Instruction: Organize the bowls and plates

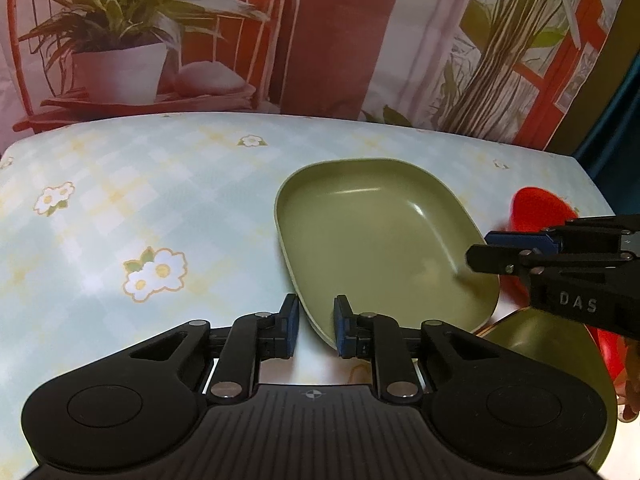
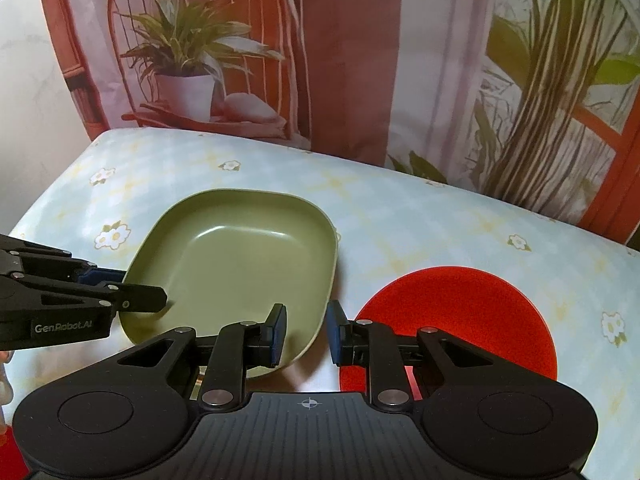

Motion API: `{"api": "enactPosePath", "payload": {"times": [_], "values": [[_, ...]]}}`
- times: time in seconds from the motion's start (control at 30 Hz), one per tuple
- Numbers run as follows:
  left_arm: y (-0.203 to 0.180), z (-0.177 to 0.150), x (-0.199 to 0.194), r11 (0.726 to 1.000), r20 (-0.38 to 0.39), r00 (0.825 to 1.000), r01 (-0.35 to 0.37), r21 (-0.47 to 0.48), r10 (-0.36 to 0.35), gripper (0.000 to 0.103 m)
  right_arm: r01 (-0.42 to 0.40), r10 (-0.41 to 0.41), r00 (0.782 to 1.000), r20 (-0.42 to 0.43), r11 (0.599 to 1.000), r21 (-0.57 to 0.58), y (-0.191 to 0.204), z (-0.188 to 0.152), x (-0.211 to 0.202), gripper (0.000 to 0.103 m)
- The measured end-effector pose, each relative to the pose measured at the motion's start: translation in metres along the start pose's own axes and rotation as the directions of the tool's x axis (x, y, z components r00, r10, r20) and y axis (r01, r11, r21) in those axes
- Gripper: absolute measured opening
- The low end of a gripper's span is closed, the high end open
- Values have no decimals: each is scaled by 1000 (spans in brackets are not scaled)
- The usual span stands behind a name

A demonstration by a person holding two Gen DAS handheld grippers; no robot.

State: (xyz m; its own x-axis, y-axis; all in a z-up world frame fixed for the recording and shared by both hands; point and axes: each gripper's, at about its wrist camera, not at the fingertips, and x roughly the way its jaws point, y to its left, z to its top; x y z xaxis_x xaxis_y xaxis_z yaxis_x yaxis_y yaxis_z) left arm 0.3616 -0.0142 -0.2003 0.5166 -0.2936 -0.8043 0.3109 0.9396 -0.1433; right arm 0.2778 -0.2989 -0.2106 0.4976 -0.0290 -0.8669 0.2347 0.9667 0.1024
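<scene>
A green rounded-rectangular plate sits on the flowered tablecloth; it also shows in the right wrist view. My left gripper is open, its fingers straddling the plate's near-left rim. My right gripper is open, its fingers straddling the plate's near-right rim. A red round plate lies right of the green plate, partly under the right gripper; a bit of it shows in the left wrist view. A second green dish shows at the lower right of the left wrist view, partly hidden.
The table carries a light blue checked cloth with white flowers. A backdrop printed with a potted plant and a red chair hangs right behind the far table edge. A white wall stands at the left.
</scene>
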Motion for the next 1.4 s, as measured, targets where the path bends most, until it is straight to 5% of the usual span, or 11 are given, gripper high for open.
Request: {"api": "enactPosePath", "payload": {"times": [0.77, 1.4], "values": [[-28, -1, -76, 999, 102, 995, -18, 49, 13, 20, -46, 37, 987, 156, 998, 51, -3, -1, -75, 14], [-63, -35, -110, 997, 122, 993, -1, 76, -9, 20, -31, 20, 978, 207, 998, 50, -3, -40, -134, 14]]}}
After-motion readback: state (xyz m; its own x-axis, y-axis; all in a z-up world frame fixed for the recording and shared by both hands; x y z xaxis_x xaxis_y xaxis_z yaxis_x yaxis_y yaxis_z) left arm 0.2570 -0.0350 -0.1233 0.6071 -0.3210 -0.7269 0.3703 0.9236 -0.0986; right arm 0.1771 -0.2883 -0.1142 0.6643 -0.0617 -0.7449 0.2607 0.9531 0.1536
